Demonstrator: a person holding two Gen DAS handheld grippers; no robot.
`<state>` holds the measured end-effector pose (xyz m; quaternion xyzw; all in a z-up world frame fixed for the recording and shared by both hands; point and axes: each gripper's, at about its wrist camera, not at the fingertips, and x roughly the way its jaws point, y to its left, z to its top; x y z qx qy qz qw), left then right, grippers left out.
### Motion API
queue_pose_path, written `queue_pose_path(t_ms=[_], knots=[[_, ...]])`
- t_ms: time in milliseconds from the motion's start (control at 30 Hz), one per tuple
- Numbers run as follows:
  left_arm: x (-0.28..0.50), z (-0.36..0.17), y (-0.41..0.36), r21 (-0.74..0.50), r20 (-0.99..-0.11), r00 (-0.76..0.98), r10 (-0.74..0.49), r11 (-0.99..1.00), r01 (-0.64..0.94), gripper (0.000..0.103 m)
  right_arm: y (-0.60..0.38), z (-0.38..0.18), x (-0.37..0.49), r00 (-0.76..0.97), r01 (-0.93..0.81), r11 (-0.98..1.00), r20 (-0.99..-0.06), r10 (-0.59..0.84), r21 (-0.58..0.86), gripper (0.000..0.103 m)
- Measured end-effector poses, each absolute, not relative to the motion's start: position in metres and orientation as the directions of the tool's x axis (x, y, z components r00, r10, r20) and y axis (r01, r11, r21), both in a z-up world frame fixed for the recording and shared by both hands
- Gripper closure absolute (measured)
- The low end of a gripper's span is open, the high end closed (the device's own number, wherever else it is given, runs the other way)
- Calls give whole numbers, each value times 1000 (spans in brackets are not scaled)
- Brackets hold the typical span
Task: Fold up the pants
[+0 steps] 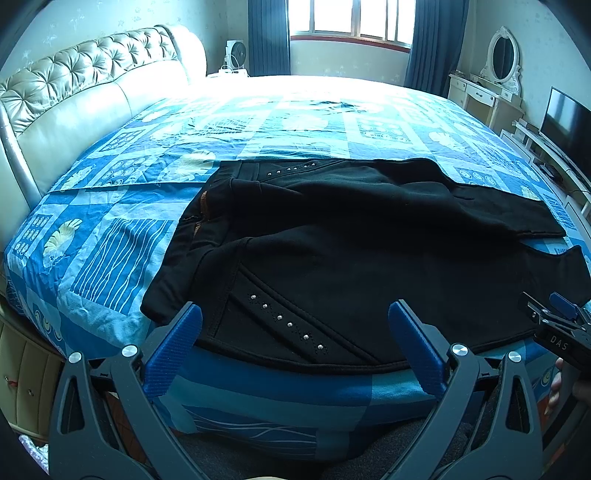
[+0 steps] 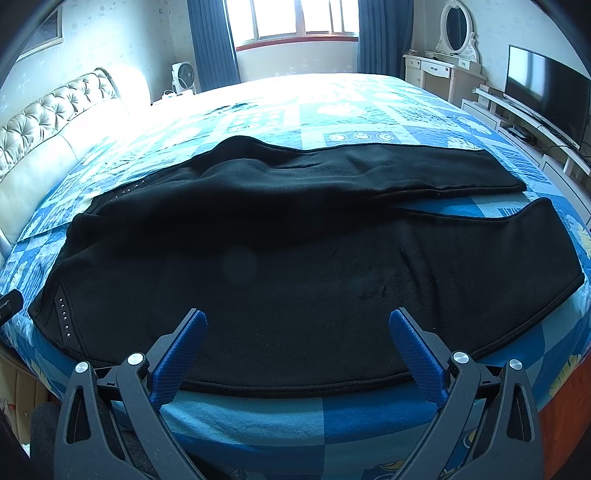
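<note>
While both sets of tongs hang over the near edge of the bed, the black pants lie spread across the blue patterned bedspread, waistband toward the tufted headboard and legs running away from it toward the television

Left tongs: spread wide, blue pads apart, nothing between them. They sit just above the near hip of the pants, where a diagonal row of silver studs crosses the pocket seam. Whether the pads touch the cloth cannot be told.

Right tongs: likewise spread wide, holding nothing, poised over the near leg of the pants, farther from the headboard than the left pair. In the left wrist view the right tongs appear at the frame edge on the side away from the headboard, with the person's fingers partly visible beneath them.

Pants condition: unfolded. The two legs part near the cuffs, a wedge of bedspread showing between them on the side away from the headboard. The far leg lies flat; the near leg follows the bed edge, its hem close to the drop. A brown lining shows inside the open waistband. A second row of studs marks the far hip.

Surroundings: a window with blue curtains beyond the bed; a small white fan by the headboard; a white dressing table with oval mirror beside the television
</note>
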<state>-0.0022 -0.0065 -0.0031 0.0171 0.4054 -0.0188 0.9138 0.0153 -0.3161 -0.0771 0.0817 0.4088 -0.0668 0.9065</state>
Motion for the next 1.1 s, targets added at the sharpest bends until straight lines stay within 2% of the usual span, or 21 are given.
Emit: queue_pose_path(t_ms=[167, 300, 467, 633, 733, 833, 933, 1100], knots=[[-2, -3, -7, 16, -741, 671, -22, 999, 50, 2, -315, -78, 15, 655, 185, 978, -754, -52, 93, 4], [-2, -2, -8, 12, -741, 671, -24, 999, 49, 2, -322, -70, 16, 661, 180, 972, -750, -7, 150, 4], [-2, -4, -5, 5, -748, 663, -26, 999, 45, 2, -371, -44, 9, 715, 237, 899, -692, 95, 369, 4], [-3, -7, -7, 3, -756, 654, -36, 998, 58, 2, -470, -26, -18, 793, 283, 734, -581, 183, 618, 4], [-4, -7, -8, 9, -754, 656, -36, 998, 65, 2, -542, -39, -52, 861, 294, 541, -465, 209, 788, 4], [-4, -10, -6, 14, -757, 653, -29, 998, 61, 2, -597, -67, -85, 903, 298, 361, -384, 193, 884, 4], [-3, -15, -3, 16, -769, 638, -19, 999, 49, 2, -627, -99, -104, 898, 370, 244, -412, 152, 896, 4], [-1, -28, 2, 22, -795, 606, 10, 1000, 12, 2, -640, -125, -84, 905, 346, 185, -379, 190, 920, 4]])
